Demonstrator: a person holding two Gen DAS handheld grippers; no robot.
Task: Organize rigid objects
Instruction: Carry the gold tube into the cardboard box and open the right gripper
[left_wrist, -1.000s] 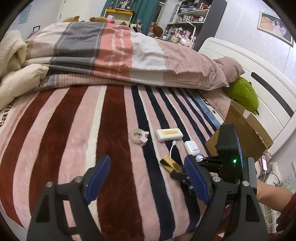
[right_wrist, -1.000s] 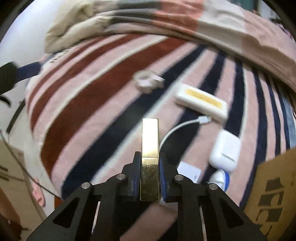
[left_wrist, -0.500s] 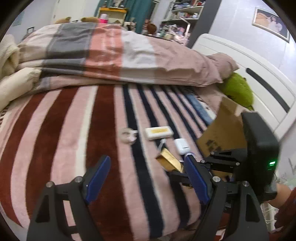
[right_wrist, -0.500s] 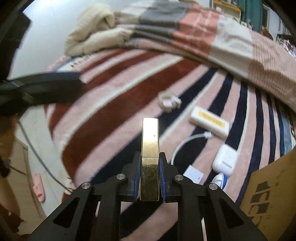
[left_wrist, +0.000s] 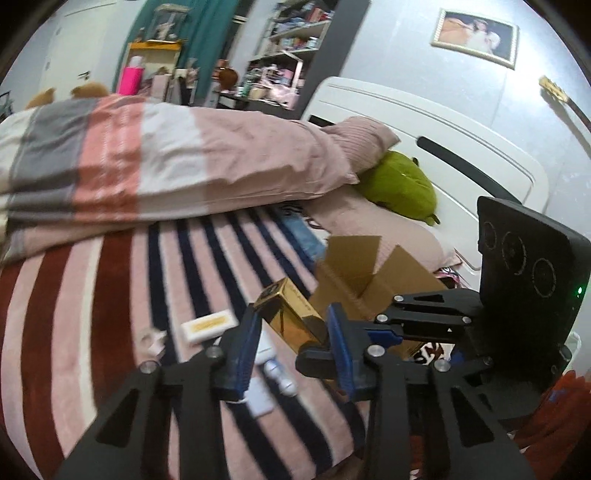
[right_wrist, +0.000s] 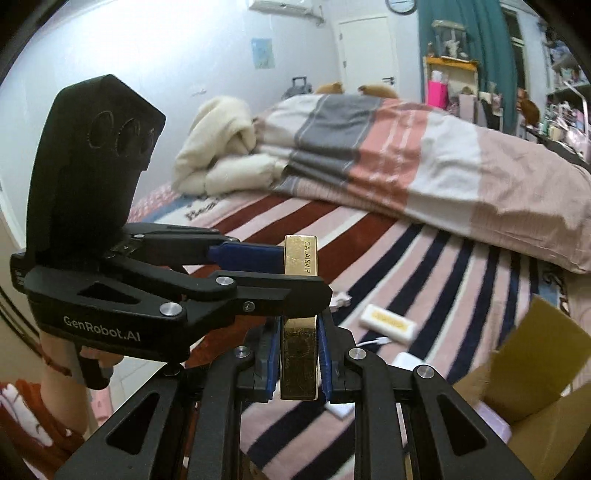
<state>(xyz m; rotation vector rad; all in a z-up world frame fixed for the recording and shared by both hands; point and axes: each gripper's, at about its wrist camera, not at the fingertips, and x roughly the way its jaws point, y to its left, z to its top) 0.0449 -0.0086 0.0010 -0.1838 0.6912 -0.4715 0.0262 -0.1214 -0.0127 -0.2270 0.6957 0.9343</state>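
Observation:
A shiny gold box (right_wrist: 298, 354) is held up above the striped bed, and my right gripper (right_wrist: 298, 332) is shut on its lower end. My left gripper (left_wrist: 291, 315) comes in from the side. Its jaws are closing, with the upper part of the gold box (left_wrist: 288, 317) between the blue pads (left_wrist: 243, 347), and both pads touch it. In the right wrist view the left gripper (right_wrist: 299, 273) crosses in front of the box. On the blanket below lie a white yellow-labelled case (left_wrist: 208, 326), a tape ring (left_wrist: 153, 339) and a white charger (left_wrist: 260, 400).
An open cardboard box (left_wrist: 369, 273) stands at the bed's right side, near the white headboard (left_wrist: 424, 133). A green plush (left_wrist: 399, 188) lies by the pillow. A folded striped duvet (left_wrist: 166, 158) and cream bedding (right_wrist: 221, 147) fill the far side.
Both grippers have risen above the bed. The right one lifted the gold box off the blanket. The left gripper went from wide open to narrow around that box.

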